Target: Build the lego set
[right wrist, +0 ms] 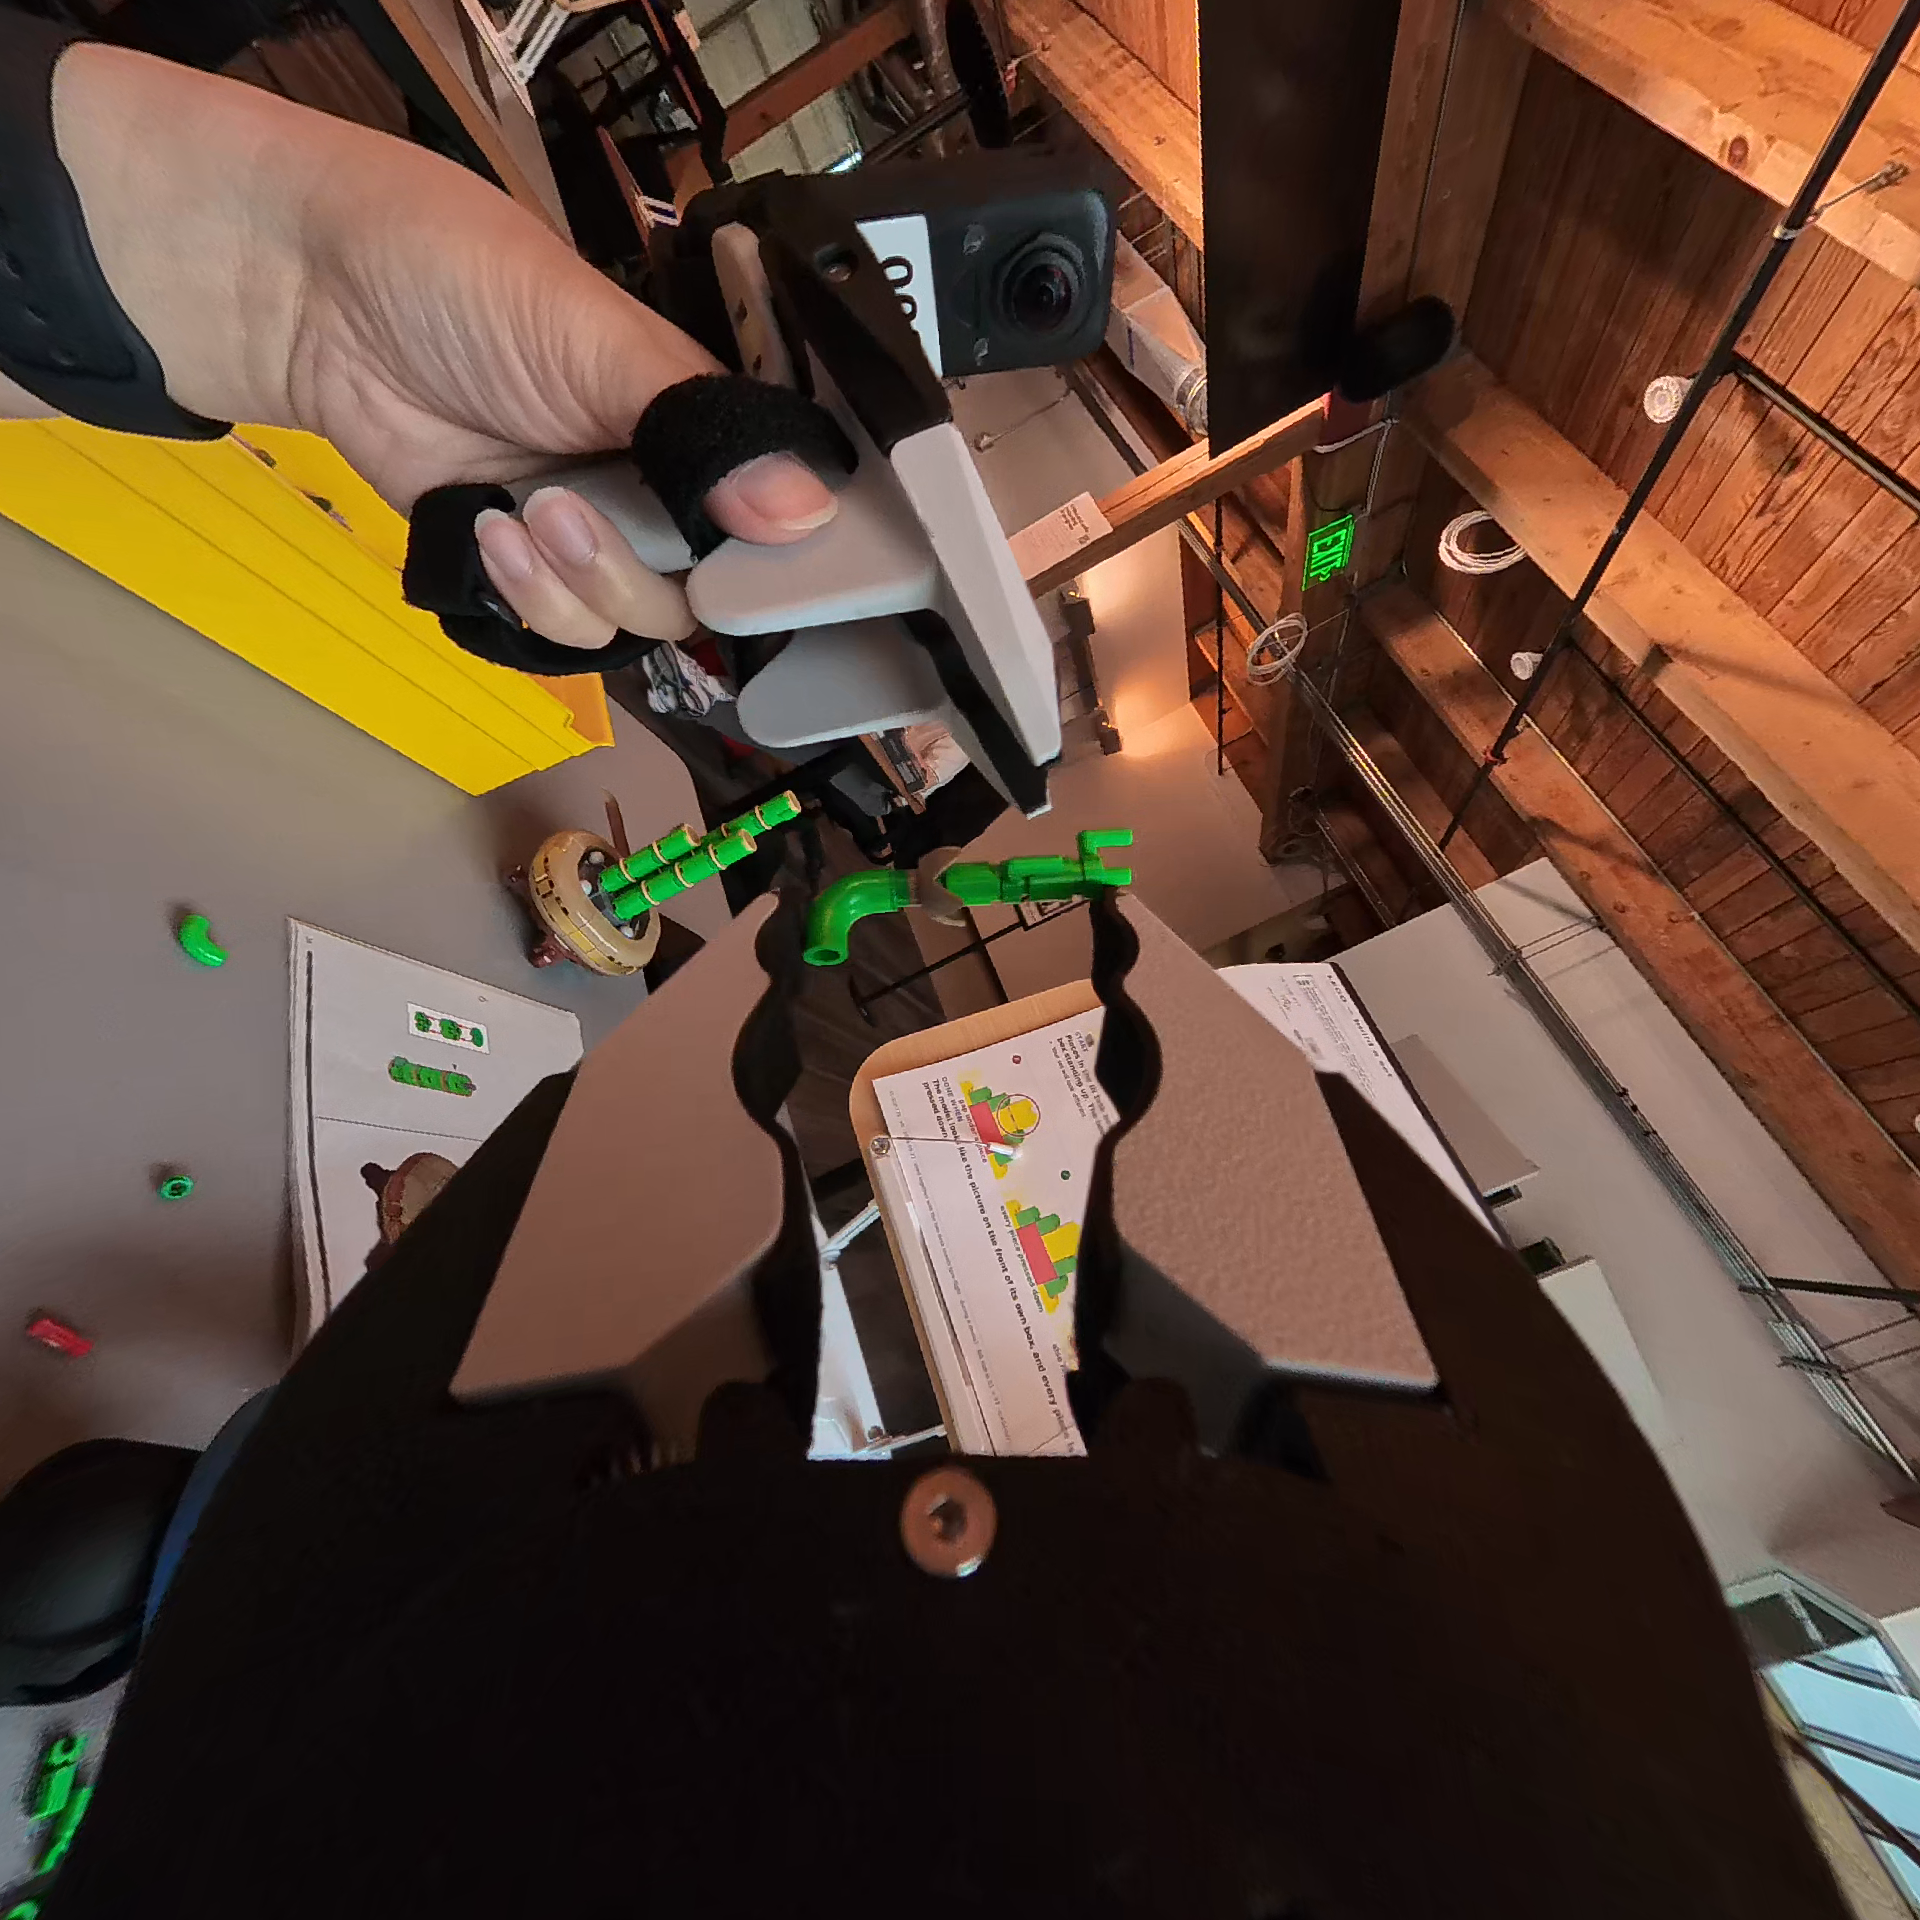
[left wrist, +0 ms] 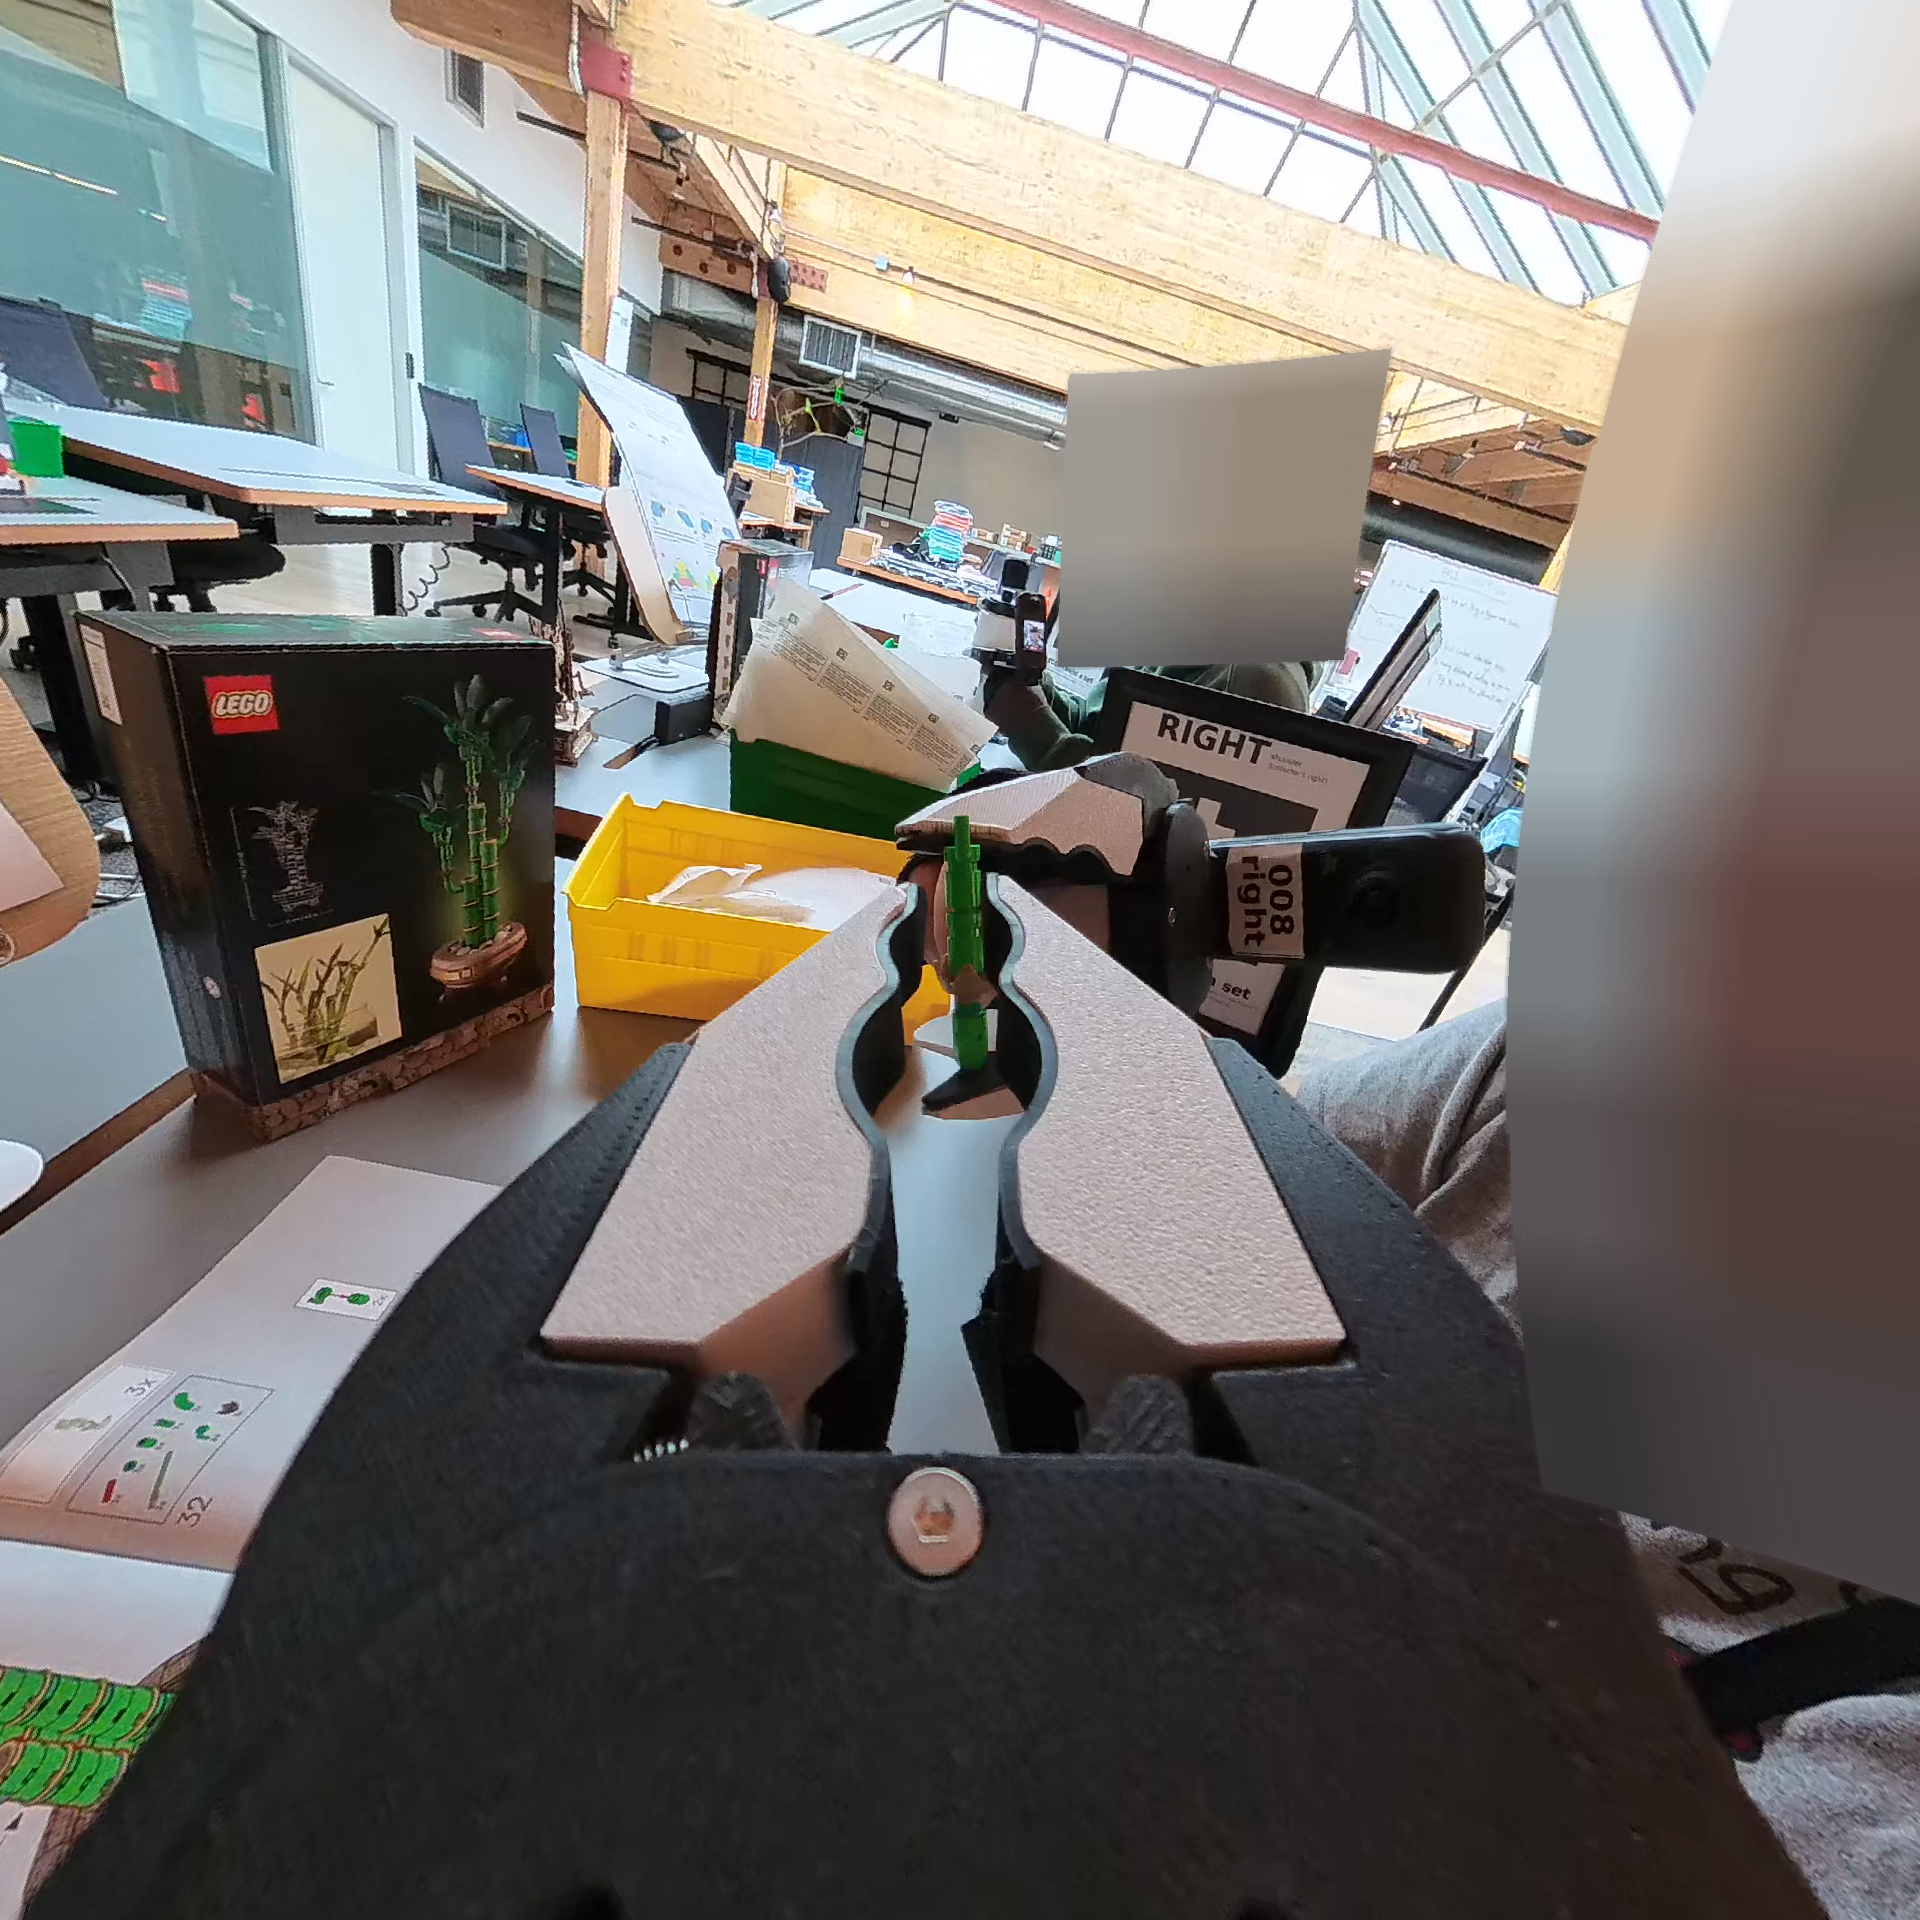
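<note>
Midair, above the grey tabletop [left wrist: 447, 1132], my left hand-held gripper [left wrist: 958, 914] pinches a slim green lego stem [left wrist: 962, 914] near its tips, the piece standing roughly upright between the two fingers. My right hand-held gripper [left wrist: 1023, 821] meets it from the far side, its grey tips resting at the stem's top end. Seen from the right wrist, the same stem [right wrist: 1023, 881] lies crosswise just beyond my right gripper's [right wrist: 935, 914] spread fingers, a curved green elbow piece [right wrist: 847, 914] joined at one end and a small clip at the other; the right-hand finger touches the clip end, though I cannot tell whether it truly grips. A person's hand [right wrist: 343, 312] works the left gripper's handle. Well below, on the tabletop, a partly built bamboo model [right wrist: 644, 883] on a tan round base stands beside the open instruction booklet [right wrist: 416, 1081], near loose green pieces [right wrist: 200, 938], a yellow bin [left wrist: 665, 935] and the set's box [left wrist: 332, 852].
</note>
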